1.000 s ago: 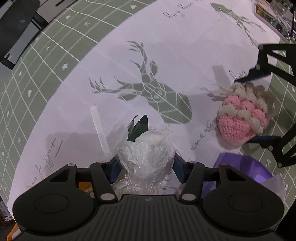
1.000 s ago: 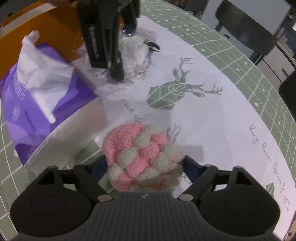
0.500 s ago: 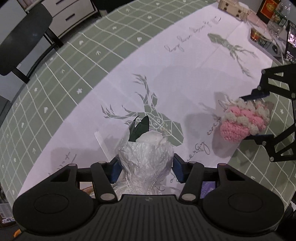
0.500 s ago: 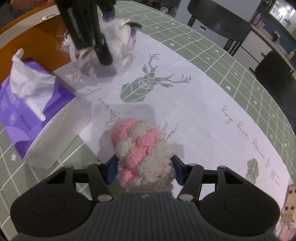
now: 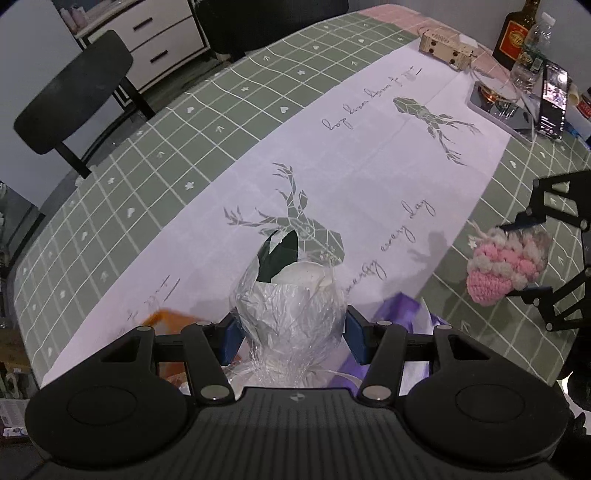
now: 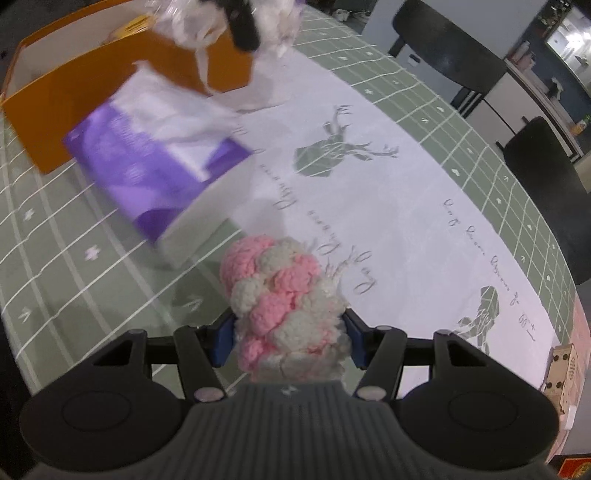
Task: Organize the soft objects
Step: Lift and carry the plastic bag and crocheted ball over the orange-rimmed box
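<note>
Both claws are loaded and clear of the tabletop, the left gripper [image 5: 291, 328] clamped on the plastic-wrapped white bundle [image 5: 290, 301], the right gripper [image 6: 290, 338] on the pink-and-white crocheted piece [image 6: 284, 295]; carry both level over the orange box [image 6: 85, 88] at the near edge, releasing only once inside its walls.

Black chair [image 5: 70, 103], dark bottle [image 5: 515, 31], phone [image 5: 552, 99] beyond the tablecloth [image 5: 147, 177].

A white soft ball wrapped in crinkled clear plastic [image 5: 291, 306] hangs above the table; a pink-and-cream crocheted yarn puff [image 6: 286, 302] hangs near the purple tissue pack [image 6: 155, 158].
</note>
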{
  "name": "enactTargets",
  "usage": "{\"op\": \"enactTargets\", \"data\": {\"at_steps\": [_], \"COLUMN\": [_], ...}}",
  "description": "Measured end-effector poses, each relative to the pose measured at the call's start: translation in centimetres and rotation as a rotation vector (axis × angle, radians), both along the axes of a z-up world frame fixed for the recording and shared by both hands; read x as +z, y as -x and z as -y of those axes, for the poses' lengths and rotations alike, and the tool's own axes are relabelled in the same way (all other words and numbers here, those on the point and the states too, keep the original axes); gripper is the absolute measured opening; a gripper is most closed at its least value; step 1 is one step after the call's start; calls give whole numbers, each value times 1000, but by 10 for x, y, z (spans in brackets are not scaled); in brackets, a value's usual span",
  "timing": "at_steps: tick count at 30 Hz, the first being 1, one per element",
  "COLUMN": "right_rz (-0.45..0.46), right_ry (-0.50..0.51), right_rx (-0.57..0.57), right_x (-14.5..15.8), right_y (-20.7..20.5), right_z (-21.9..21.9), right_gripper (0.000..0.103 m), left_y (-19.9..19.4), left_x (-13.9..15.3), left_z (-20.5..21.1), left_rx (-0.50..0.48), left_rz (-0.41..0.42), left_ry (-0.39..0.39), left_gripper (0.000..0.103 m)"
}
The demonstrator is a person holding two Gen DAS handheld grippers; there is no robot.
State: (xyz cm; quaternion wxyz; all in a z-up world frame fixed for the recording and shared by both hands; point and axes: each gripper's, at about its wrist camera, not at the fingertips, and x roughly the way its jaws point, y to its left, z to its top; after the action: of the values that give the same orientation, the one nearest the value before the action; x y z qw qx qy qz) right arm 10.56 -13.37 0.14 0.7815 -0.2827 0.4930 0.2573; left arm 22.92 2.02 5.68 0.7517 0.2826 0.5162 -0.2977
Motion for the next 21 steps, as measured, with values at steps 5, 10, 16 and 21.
{"op": "enactTargets", "data": {"at_steps": [5,10,16,21], "right_rz": [-15,-32,-31,6], "right_ry": [14,23,10,4], "right_rx": [56,144,248,306], "right_x": [4,10,26,42], "right_y": [32,62,84,88], "right_z": [-19,-53,-102,-140], "right_gripper": [59,59,59,59], "left_y": [19,33,46,57], "left_x": [15,21,20,19], "left_z": [-26,-63,-109,-147], "left_rx": [32,76,135,177], "left_rz": [22,30,27,27], "left_ry": [13,24,29,26], "left_gripper": [64,64,64,64]}}
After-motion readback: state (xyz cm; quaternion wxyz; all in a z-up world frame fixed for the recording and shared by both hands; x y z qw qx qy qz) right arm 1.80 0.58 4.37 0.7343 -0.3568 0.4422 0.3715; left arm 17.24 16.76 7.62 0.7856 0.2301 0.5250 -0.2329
